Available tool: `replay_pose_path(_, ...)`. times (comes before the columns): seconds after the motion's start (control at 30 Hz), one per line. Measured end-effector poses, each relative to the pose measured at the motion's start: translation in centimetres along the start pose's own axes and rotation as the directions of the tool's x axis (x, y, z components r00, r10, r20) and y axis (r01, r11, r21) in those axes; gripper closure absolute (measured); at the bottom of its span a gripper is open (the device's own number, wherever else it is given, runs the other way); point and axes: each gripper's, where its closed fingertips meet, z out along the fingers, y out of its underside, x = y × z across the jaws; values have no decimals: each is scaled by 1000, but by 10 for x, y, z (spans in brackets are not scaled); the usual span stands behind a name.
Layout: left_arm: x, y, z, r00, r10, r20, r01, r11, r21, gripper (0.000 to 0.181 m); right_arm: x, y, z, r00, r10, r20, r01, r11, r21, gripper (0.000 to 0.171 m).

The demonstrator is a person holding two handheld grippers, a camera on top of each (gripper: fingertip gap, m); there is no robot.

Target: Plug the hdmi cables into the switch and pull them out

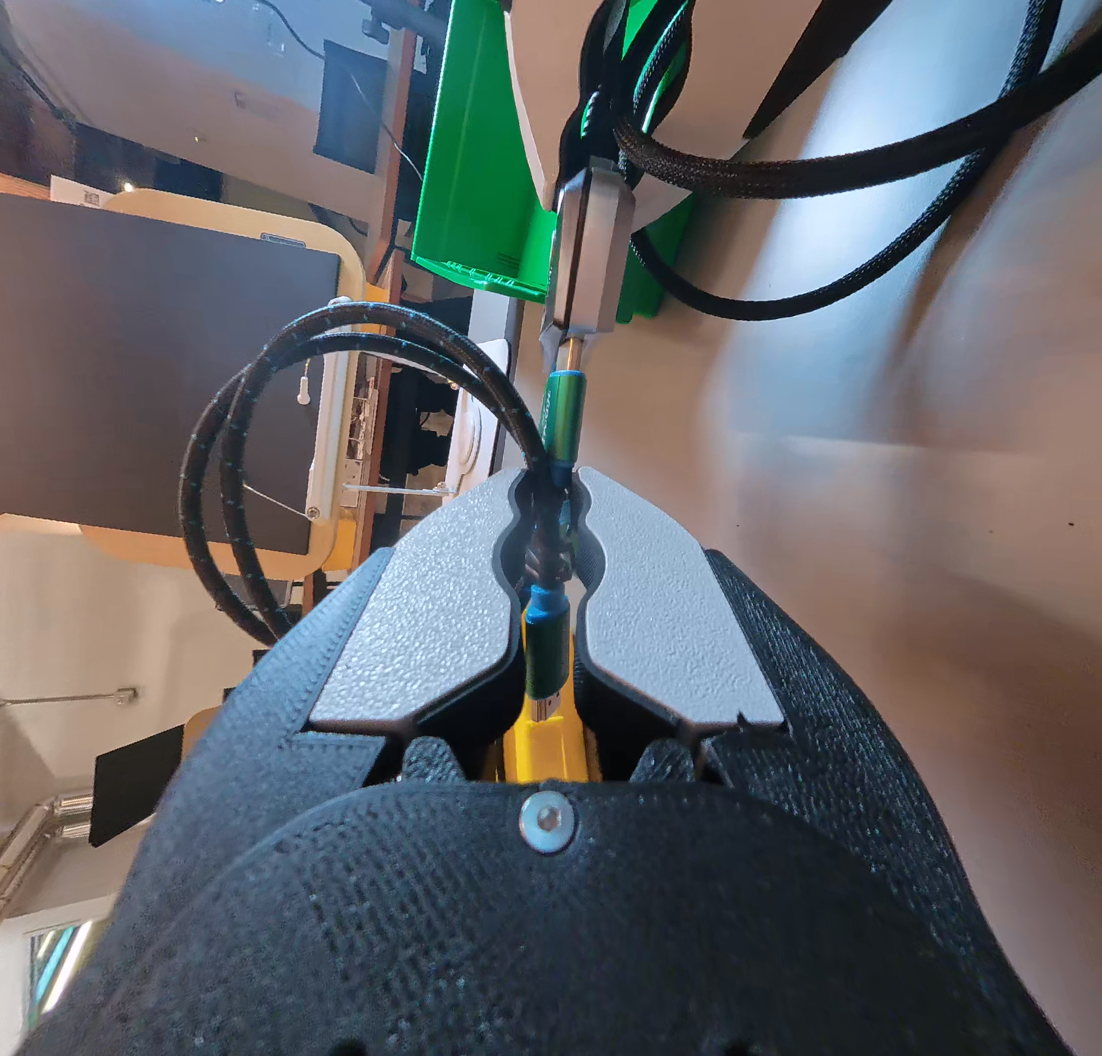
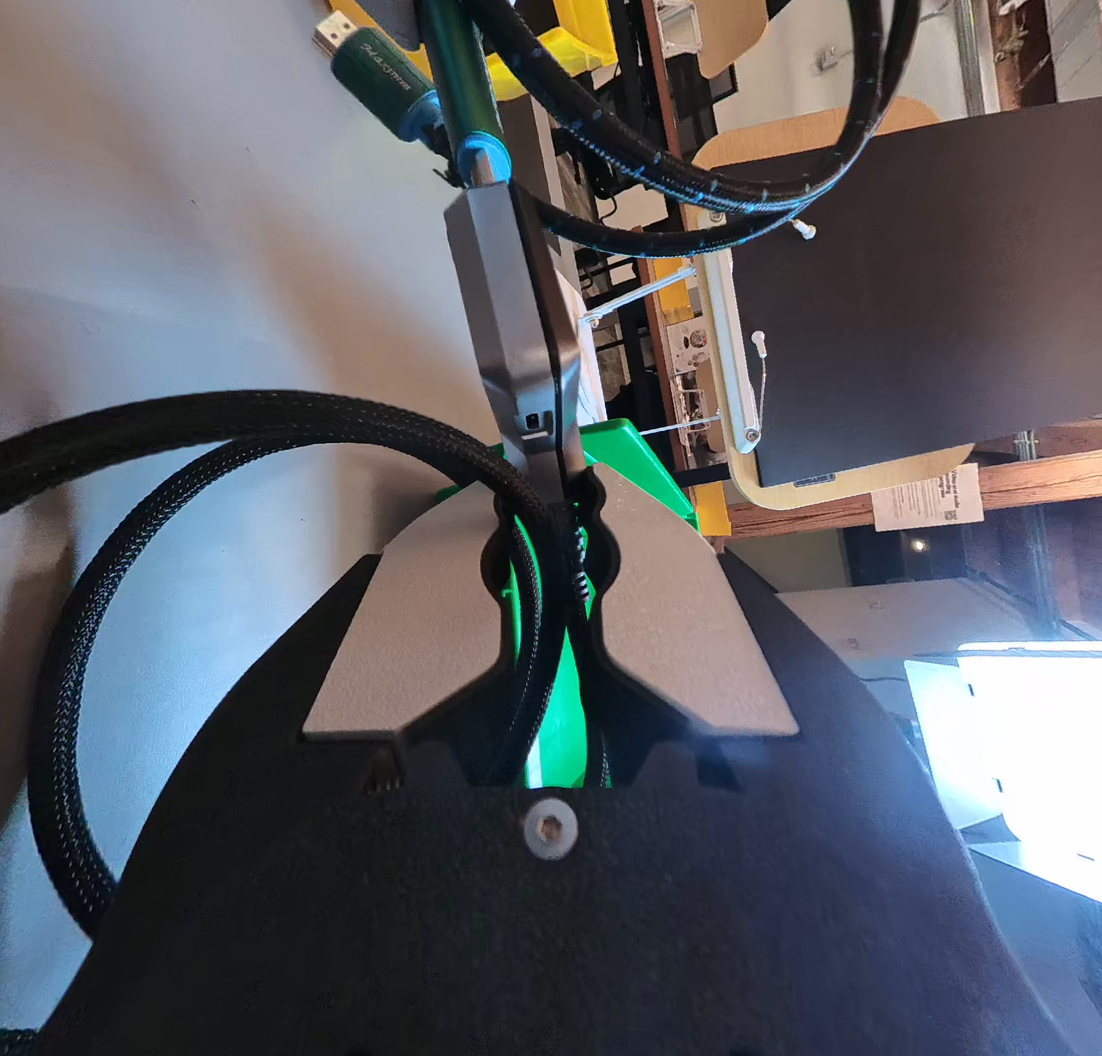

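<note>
The grey HDMI switch [image 1: 587, 252] is held off the white table between both grippers. My left gripper [image 1: 557, 479] is shut on the green-tipped braided cable just behind its green plug [image 1: 560, 413]. That plug's metal tip sits in the switch's near port with a little bare metal showing. The cable's second green plug [image 1: 545, 652] lies loose between my fingers. In the right wrist view, my right gripper [image 2: 575, 496] is shut on the black HDMI plug [image 2: 577, 556] at the other end of the switch [image 2: 513, 312]. The loose green plug [image 2: 381, 82] hangs beside the far port.
A thick black braided cable [image 1: 835, 157] loops over the white table [image 1: 864, 491]. A green bin [image 1: 477, 163] stands behind the switch, and a yellow bin [image 2: 575, 19] behind the left gripper. Dark panels with wooden frames [image 1: 149, 371] stand beyond the table edge. The grippers' ends are close to 10 cm from one another.
</note>
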Motion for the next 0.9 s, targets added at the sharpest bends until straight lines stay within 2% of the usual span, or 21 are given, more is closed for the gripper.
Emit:
replay_pose_path(0.17,-2,-6,-2,999,-46,-15,47,997,65,169,7,-1,-2,999,-17,-37,17,1000,2,151)
replay_pose_path(0.47,1,4,4,999,-40,-19,40,999,22,168,6,-5,-3,994,-87,-70,86,996,-15,151)
replay_pose_path(0.6,2,0,2,999,-34,-31,36,998,61,169,7,-3,-4,994,-90,-67,89,996,-24,151)
replay_pose_path(0.77,4,4,5,995,-84,-45,85,996,28,169,7,-2,-3,989,-129,-76,123,989,-87,151)
replay_pose_path(0.9,8,1,4,987,-126,-105,134,988,80,169,5,-3,-2,989,-129,-72,122,987,-100,151)
